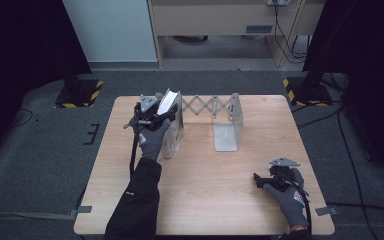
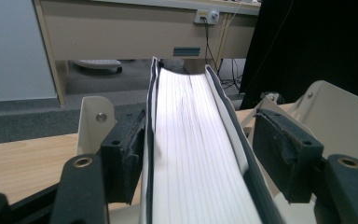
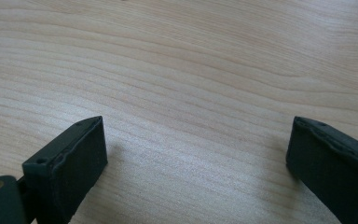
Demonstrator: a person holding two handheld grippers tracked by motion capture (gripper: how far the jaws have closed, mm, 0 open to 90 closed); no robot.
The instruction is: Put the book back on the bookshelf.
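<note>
Fingers (image 2: 126, 154) flank book (image 2: 196, 154); contact unclear; book's lower end cut off.

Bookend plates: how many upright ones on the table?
2. One plate at the rack's left end, beside the book in the left claw; the other plate at the right end. Book may hide more.

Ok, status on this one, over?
Left hand-held gripper around grey-covered book, at expandable metal bookend rack. Right hand-held gripper open over wooden table.
</note>
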